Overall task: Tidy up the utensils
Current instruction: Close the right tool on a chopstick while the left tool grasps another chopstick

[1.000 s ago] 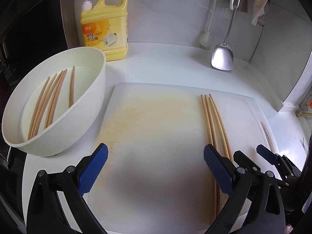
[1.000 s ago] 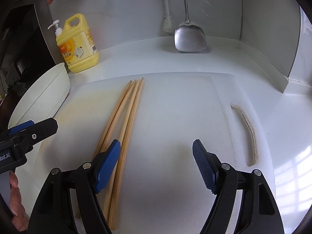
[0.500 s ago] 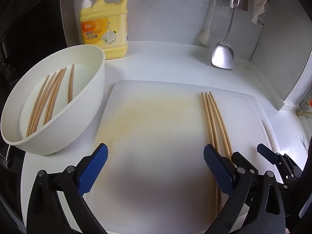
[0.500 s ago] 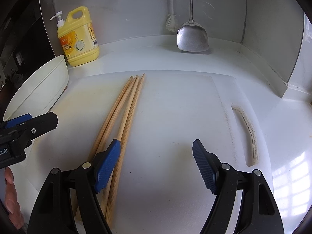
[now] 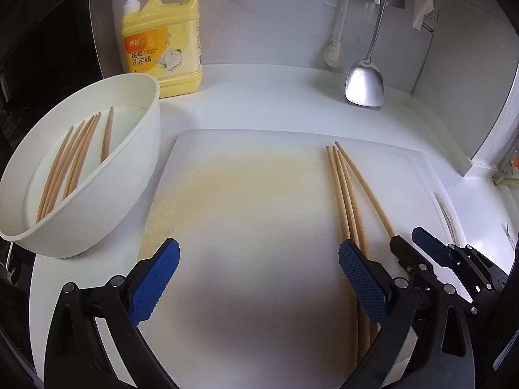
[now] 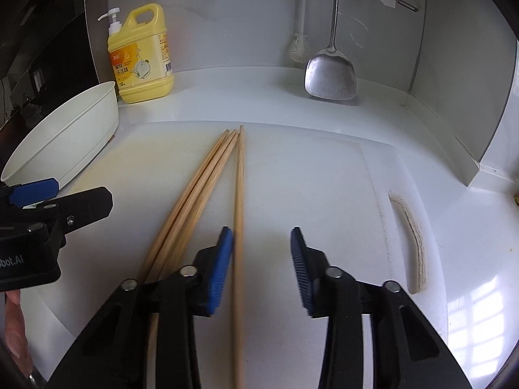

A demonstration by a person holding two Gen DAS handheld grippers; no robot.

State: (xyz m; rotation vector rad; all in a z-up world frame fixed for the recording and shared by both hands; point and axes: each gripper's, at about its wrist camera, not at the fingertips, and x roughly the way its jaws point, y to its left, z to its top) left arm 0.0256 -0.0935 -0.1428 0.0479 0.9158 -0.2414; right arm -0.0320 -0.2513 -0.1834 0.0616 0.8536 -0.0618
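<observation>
A white cutting board (image 5: 259, 194) carries three wooden chopsticks (image 6: 198, 188) lying side by side. A fourth chopstick (image 6: 239, 194) lies apart to their right. My right gripper (image 6: 261, 240) is closing around this single chopstick. The stick runs along the left pad, and the right pad stands clear of it. In the left wrist view the right gripper (image 5: 421, 246) sits at the near end of that splayed chopstick (image 5: 366, 191). My left gripper (image 5: 258, 253) hangs open over the board with nothing between its fingers. A white bowl (image 5: 142, 149) on the left holds several more chopsticks (image 5: 71, 159).
A yellow detergent bottle (image 5: 162, 42) stands at the back behind the bowl. A metal spatula (image 5: 365, 84) and a brush (image 5: 334, 55) lean on the back wall. The board's handle slot (image 6: 412, 240) is on the right. A person's fingers (image 6: 13, 324) show at the lower left.
The right jaws have narrowed from wide apart. One chopstick has swung away from the bundle and now lies between them. The left gripper has barely moved.
</observation>
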